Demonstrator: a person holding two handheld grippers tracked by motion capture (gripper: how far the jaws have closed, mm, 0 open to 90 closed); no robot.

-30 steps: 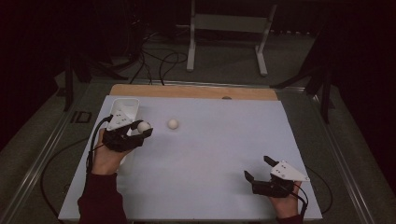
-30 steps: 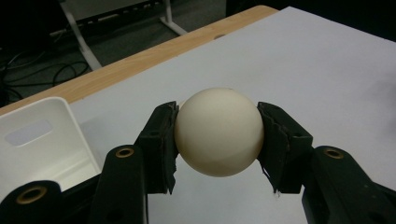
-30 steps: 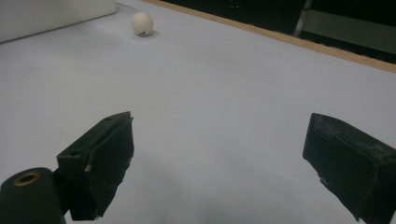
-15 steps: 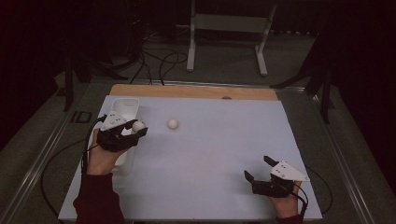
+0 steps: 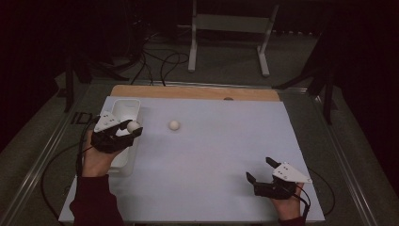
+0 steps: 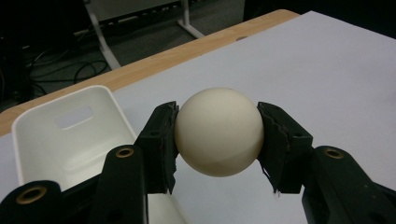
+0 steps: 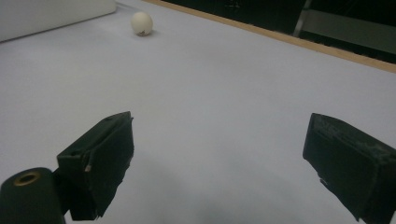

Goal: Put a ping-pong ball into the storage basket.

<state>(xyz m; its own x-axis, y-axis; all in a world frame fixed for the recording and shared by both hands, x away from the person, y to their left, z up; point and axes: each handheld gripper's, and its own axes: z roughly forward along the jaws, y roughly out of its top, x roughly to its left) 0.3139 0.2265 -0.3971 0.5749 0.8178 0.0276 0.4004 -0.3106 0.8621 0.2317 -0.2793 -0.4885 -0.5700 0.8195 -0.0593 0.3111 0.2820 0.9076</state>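
Just over the right-hand rim of the white bin (image 5: 126,109), the left gripper (image 5: 133,128) holds a cream ball (image 6: 218,131). In the left gripper view both black pads sit flush against opposite sides of the ball, at its widest line; the jaws are clamped on it, no gap visible. The ball hangs clear of the white sheet (image 5: 226,155), with the bin's open cavity lying just beside and below the near jaw.

Second ball (image 5: 174,125): resting on the sheet, well to the right of the bin, apart from both grippers. It also shows far off in the right gripper view (image 7: 141,23).

Right gripper (image 5: 259,171): far from the bin, at the sheet's near right part, jaws standing wide apart with nothing between them.

Handling judgement: the ball looks smooth, rigid and hollow-light, table-tennis type. Likely slippery on a curved surface, so a grip off the equator would squirt it out; the present hold across the middle looks sound. Light squeeze should suffice; hard pressure could dent a thin shell. On release it will probably bounce or roll, so letting go low inside the bin seems wise.
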